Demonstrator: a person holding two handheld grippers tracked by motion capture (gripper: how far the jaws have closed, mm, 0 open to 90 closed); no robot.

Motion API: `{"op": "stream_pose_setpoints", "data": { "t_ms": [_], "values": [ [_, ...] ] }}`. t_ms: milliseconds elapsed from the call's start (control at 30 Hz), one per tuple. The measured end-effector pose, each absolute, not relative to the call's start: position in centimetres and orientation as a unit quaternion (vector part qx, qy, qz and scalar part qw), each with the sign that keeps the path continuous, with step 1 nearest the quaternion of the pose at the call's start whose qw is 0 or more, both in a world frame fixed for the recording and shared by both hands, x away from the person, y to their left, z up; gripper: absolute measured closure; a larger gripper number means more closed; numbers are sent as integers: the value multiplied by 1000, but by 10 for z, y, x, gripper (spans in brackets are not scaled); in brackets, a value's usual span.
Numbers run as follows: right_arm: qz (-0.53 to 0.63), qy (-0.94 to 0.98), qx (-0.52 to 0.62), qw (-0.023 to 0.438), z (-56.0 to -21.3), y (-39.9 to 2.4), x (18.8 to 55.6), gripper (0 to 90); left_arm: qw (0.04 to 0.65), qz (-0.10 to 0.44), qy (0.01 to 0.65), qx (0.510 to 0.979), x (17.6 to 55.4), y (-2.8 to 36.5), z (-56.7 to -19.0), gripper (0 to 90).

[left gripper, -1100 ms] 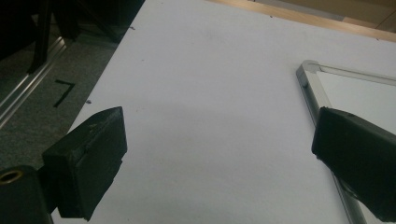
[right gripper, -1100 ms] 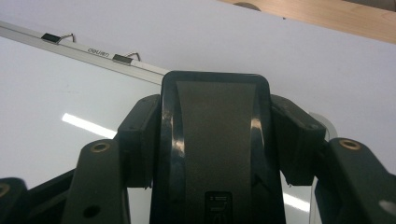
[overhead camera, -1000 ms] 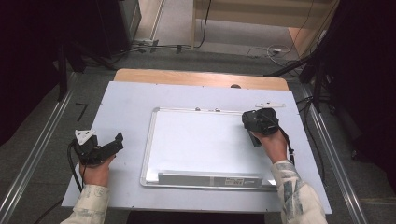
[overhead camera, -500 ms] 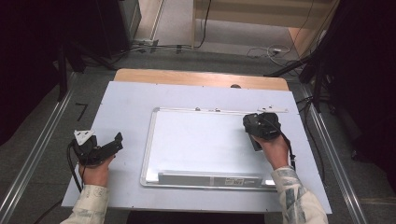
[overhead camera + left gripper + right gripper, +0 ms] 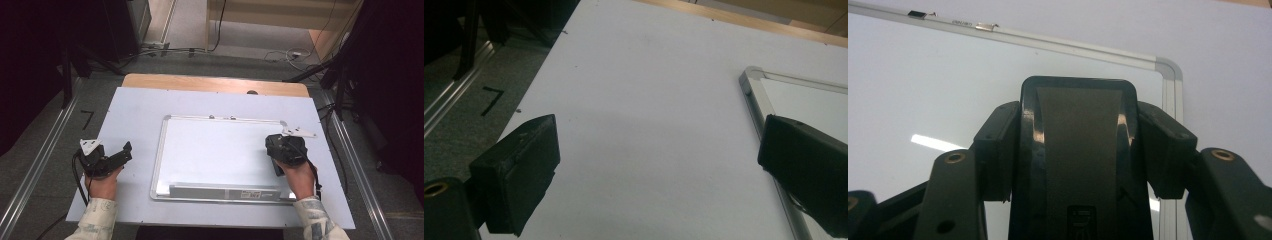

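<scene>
Most of the whiteboard (image 5: 220,155) looks clean; my right gripper (image 5: 1079,135) clamps the black eraser (image 5: 1078,150) on it, my left gripper (image 5: 116,155) open and idle.

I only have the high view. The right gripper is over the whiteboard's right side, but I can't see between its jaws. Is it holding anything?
Observer: Yes. In the right gripper view, the right gripper is shut on a glossy black block, with a pad against each side.
Operator: Which way does the block point?
Observer: Towards the top frame of the whiteboard, just left of its rounded top right corner. The board ahead of it has no marks.
Operator: And the left gripper?
Observer: In its own view, the left gripper is open, with only bare table between its jaws. The whiteboard's frame corner lies by its right jaw.
</scene>
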State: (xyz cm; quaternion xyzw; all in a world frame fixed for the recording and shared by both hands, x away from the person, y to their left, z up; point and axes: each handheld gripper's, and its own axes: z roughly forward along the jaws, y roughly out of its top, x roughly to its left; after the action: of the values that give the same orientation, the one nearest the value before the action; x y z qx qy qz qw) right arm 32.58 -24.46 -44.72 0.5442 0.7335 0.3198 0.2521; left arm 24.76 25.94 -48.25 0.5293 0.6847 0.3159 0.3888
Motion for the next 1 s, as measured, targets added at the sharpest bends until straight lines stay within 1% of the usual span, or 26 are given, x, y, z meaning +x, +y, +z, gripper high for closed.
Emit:
{"op": "stream_pose_setpoints", "data": {
  "t_ms": [67, 267, 400, 867, 933, 1000],
  "values": [
    [322, 726, 554, 249, -450, -247, 320, 385, 389, 316, 685, 529, 248, 259, -482, 35],
    [311, 714, 569, 264, -456, -252, 306, 384, 389, 317, 684, 529, 248, 259, -482, 35],
    [298, 711, 582, 261, -467, -254, 299, 383, 388, 316, 684, 530, 248, 259, -482, 35],
    [259, 711, 604, 250, -482, -253, 299, 376, 391, 316, 685, 528, 246, 261, -482, 35],
    [261, 714, 597, 256, -482, -252, 299, 352, 391, 316, 685, 527, 246, 262, -482, 35],
    [273, 713, 593, 257, -479, -252, 298, 292, 389, 316, 684, 530, 245, 262, -482, 35]
  ]
}}
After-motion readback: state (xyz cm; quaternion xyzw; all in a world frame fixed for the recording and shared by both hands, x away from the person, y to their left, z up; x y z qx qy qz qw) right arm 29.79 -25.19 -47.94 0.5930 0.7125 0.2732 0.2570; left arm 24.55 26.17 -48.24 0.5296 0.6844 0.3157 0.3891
